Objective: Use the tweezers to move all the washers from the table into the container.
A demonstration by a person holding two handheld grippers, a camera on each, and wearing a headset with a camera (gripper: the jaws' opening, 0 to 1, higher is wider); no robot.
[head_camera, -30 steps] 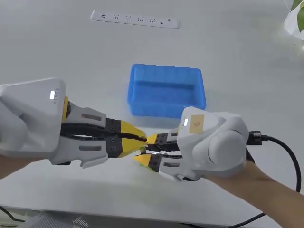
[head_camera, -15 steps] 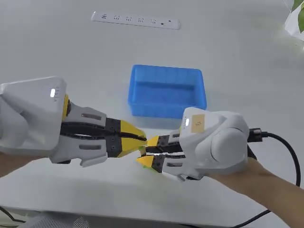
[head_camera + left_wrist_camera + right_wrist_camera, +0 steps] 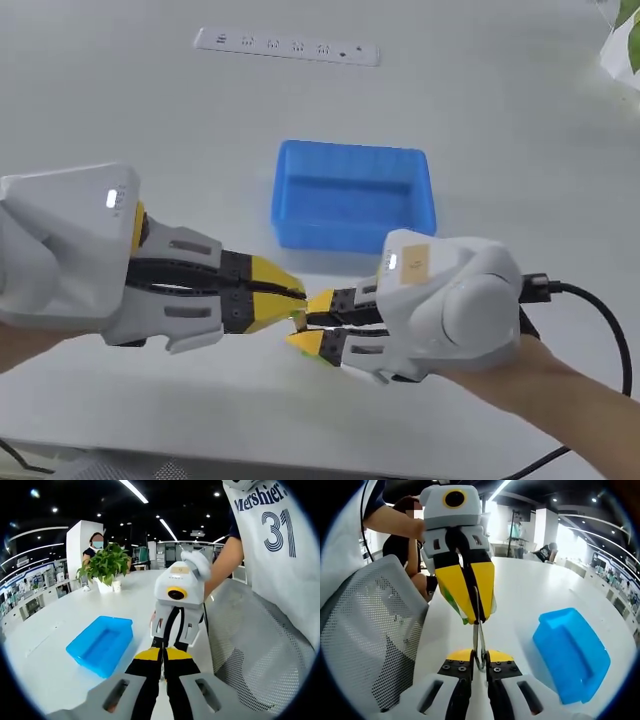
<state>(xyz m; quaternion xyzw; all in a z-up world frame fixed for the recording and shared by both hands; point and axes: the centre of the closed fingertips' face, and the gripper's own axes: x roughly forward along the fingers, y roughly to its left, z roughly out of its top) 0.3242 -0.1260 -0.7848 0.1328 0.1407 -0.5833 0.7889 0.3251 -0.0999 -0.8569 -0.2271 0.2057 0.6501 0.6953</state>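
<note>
Tweezers: a thin metal pair of tweezers (image 3: 478, 642) is strung between the two grippers, up in the air over the near side of the tabletop (image 3: 480, 120).
Left gripper: the left gripper (image 3: 476, 617) has its yellow fingers pinched together on one end of the tweezers. In the head view it reaches in from the left, about level, pointing right.
Right gripper: the right gripper (image 3: 479, 656) has its fingers closed on the other end. It comes in from the right and points left, with the person's hand under it and a cable (image 3: 600, 320) trailing off behind.
Pose: the two are nose to nose, fingertips all but touching, and both bodies lie roughly flat to the tabletop. Neither one is aimed down at the work.
Container: the blue container (image 3: 340, 228) sits open just beyond the meeting point, on the far side from the person. Its floor looks bare.
Washers: I cannot tell where they lie.
Step, as I read it: this is a handover or re-grip of the tool, so the picking has yet to begin.
Risk one: if one side lets go before the other holds firmly, this slim tool swings or drops to the tabletop.
Risk two: if both sides pull or twist at once, the thin arms could bend or skew in the grip.
Risk three: a clamp set too near the tips would press the arms shut, with no room left to open on a washer.
Risk four: the fingertips are so close that a small push forward knocks them together.
</note>
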